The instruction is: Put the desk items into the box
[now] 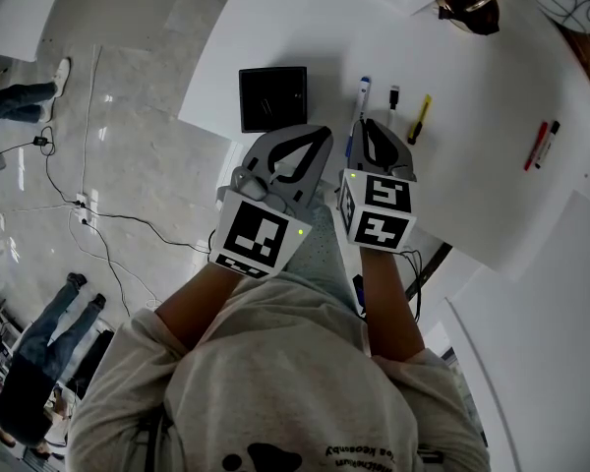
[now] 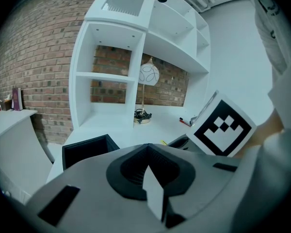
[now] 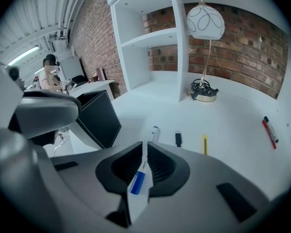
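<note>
Right gripper jaws tight on half-hidden pen

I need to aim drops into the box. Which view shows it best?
The head view: the box is seen whole from above, open top and inside visible. The left gripper view shows only its upper part, the rest hidden. The right gripper view shows one outer wall, not the inside.

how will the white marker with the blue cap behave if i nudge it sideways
The marker looks round and slim, lying flat on the smooth desk, so it would probably roll. It seems stiff and light, likely easy to lift.
</note>
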Demonstrator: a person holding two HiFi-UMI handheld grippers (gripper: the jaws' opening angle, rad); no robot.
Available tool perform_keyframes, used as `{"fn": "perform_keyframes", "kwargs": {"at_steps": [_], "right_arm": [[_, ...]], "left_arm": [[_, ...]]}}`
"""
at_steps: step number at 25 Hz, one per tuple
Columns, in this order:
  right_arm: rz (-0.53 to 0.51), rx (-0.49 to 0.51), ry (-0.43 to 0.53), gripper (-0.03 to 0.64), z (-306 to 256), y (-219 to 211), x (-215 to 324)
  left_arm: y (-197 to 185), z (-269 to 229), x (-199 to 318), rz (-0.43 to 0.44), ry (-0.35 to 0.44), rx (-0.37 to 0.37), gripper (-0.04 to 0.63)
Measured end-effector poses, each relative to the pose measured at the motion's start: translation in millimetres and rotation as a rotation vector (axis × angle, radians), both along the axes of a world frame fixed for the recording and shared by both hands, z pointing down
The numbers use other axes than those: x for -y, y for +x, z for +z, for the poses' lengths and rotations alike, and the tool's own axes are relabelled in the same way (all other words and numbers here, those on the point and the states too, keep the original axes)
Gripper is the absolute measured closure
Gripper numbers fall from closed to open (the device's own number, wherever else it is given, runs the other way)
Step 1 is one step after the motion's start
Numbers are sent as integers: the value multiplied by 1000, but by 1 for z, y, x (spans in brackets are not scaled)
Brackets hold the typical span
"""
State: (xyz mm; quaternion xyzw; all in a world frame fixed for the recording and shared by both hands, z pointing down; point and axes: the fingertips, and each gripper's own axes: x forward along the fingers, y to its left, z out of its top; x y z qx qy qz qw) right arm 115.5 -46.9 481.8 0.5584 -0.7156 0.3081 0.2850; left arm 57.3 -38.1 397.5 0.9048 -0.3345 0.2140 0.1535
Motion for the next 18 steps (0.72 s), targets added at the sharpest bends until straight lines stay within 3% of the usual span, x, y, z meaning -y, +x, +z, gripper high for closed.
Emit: {"fn": "perform_keyframes", "kwargs": {"at_steps": [4, 7, 18], "right_arm": [[6, -4, -26, 586, 7, -1, 1], [10, 4, -57, 541, 13, -2, 1], [15, -29, -119, 531, 32, -1, 3]], "left_arm": [[0, 1, -1, 3, 0, 2, 588], [0, 2, 0, 0, 1, 3, 588], [6, 4, 1, 22, 14, 30, 588]]}}
